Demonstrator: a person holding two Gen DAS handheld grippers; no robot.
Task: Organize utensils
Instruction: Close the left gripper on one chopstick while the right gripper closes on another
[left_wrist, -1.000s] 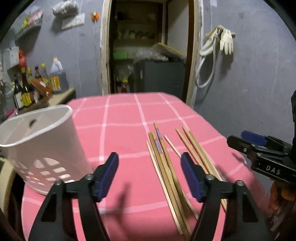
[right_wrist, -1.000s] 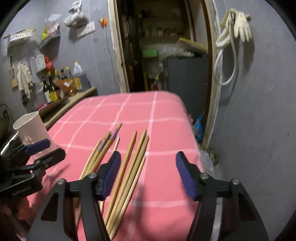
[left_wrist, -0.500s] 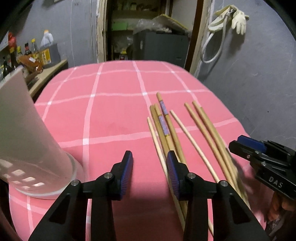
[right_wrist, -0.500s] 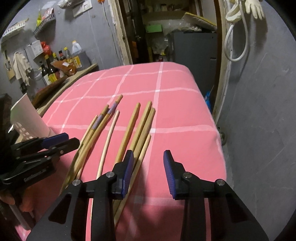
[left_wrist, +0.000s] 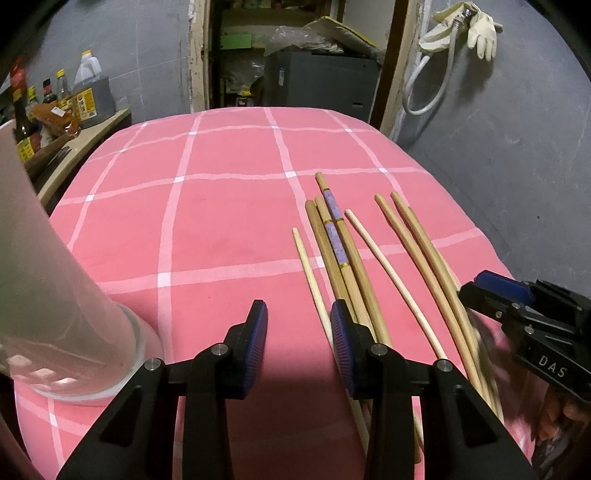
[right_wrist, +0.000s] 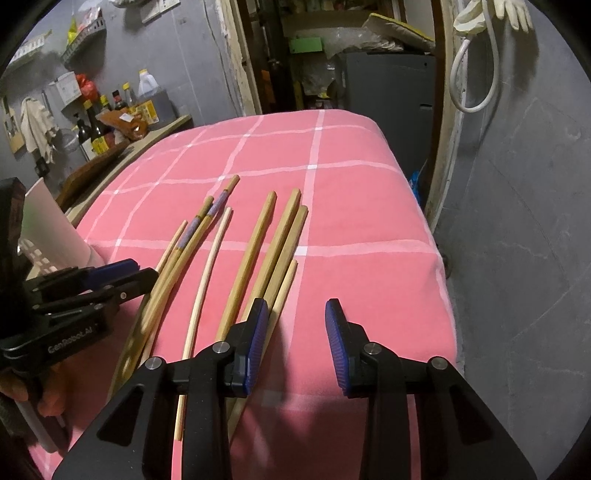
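Note:
Several wooden chopsticks (left_wrist: 354, 258) lie side by side on the pink checked tablecloth (left_wrist: 221, 221), some with purple bands (left_wrist: 336, 236). They also show in the right wrist view (right_wrist: 243, 266). A white perforated utensil holder (left_wrist: 48, 306) stands at the left. My left gripper (left_wrist: 297, 347) is partly open and empty, low over the cloth just left of the chopsticks. My right gripper (right_wrist: 295, 343) is partly open and empty, at the right side of the chopsticks' near ends; it shows in the left wrist view (left_wrist: 517, 314).
Bottles and packets (left_wrist: 55, 103) crowd a side counter at the left. An open doorway with a dark cabinet (left_wrist: 321, 81) lies behind the table. A hose and gloves (left_wrist: 461, 33) hang on the grey wall at right. The table's right edge (right_wrist: 443, 258) drops off.
Both grippers have narrowed from wide open to partly open and dropped lower toward the cloth and the chopsticks' near ends. The holder has slid further to the left edge of view.

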